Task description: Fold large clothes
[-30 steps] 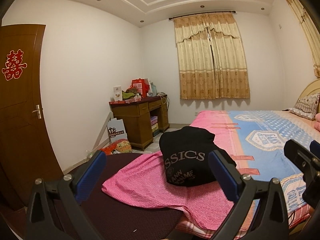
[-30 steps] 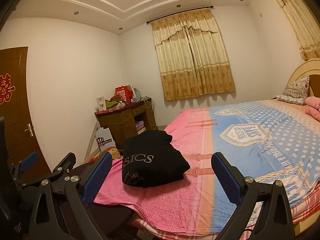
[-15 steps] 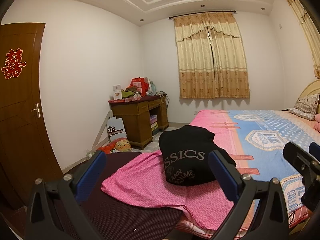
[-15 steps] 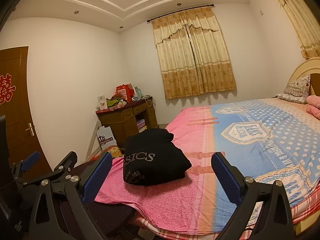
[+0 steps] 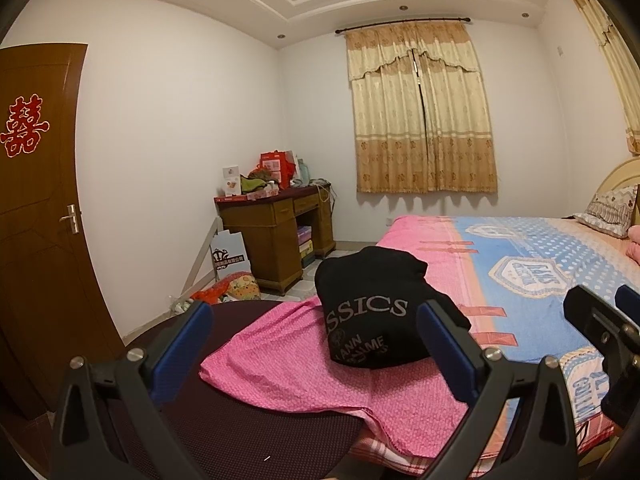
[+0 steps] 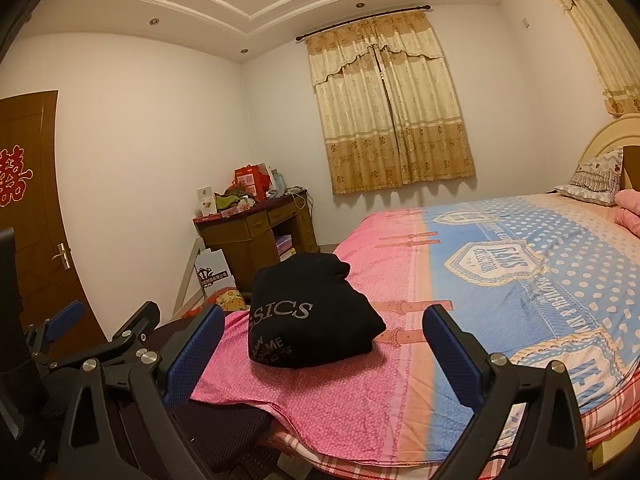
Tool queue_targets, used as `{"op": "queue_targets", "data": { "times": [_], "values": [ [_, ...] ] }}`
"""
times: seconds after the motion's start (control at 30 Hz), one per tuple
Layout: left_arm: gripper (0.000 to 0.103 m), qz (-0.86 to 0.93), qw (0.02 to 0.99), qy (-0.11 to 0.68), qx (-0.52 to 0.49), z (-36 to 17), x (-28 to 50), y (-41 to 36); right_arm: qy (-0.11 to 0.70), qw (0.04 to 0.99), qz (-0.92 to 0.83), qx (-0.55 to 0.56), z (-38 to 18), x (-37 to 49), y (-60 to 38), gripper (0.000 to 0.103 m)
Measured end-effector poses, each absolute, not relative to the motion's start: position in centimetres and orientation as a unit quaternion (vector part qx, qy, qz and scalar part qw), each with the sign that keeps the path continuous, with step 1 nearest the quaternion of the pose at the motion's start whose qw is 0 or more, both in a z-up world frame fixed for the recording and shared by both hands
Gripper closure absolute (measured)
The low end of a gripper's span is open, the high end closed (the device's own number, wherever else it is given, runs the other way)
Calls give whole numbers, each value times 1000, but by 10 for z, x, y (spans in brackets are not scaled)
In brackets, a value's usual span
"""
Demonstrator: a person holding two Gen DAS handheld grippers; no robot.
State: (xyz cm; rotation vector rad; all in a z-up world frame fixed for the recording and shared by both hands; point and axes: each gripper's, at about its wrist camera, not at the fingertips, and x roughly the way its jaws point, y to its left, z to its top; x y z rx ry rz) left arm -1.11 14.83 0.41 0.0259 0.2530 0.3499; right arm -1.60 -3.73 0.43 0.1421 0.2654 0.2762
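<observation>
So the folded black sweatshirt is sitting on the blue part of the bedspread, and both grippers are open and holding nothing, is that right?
Not quite. The black sweatshirt sits on the pink part of the bedspread, near the foot corner, not the blue part; the right wrist view shows it clearly. The rest holds: the left gripper and the right gripper are both open and holding nothing.

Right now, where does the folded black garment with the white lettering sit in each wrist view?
Left wrist: the black garment lies just right of centre, on the pink end of the bedspread, partly behind the left gripper's right finger.
Right wrist: the black garment lies centre-left, between the open fingers of the right gripper.
Shared landmark: the wooden desk stands behind it, by the curtained window.
</observation>
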Motion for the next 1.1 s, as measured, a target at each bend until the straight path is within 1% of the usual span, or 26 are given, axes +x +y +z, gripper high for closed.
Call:
{"op": "queue_targets", "data": {
  "times": [1.1],
  "values": [
    [0, 172, 977, 123, 6, 7, -12, 143, 141, 978, 136, 74, 0, -16, -41, 3]
  ]
}}
